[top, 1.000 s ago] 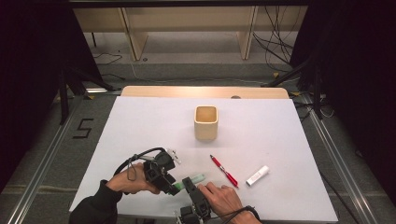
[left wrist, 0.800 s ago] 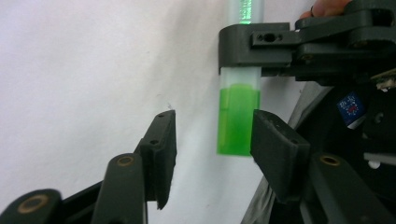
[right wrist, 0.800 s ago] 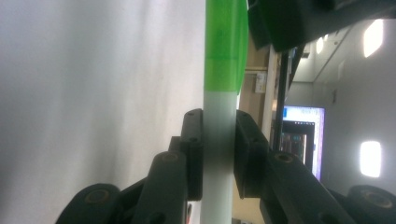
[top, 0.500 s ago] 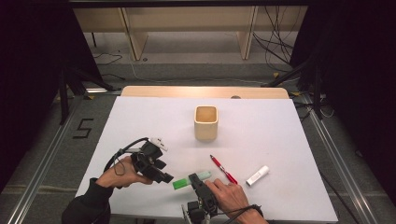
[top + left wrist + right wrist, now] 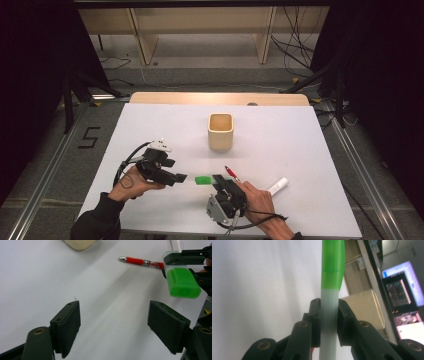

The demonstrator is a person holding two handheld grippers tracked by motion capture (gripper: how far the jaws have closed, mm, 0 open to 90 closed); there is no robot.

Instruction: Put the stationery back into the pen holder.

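Right gripper (image 5: 218,179) clamps green-capped marker (image 5: 202,179); left gripper (image 5: 181,177), jaws just opened wide and empty, sits just beside the cap

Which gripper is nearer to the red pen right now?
Right. The right gripper, clamped on the green-capped marker, sits just beside the red pen, at its near end. The left gripper, jaws just opened and empty, is farther off, left of the marker.

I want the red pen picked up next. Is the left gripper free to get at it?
Probably yes: the left gripper is open and empty, and the red pen lies bare, though the right gripper with its green marker crowds the way.
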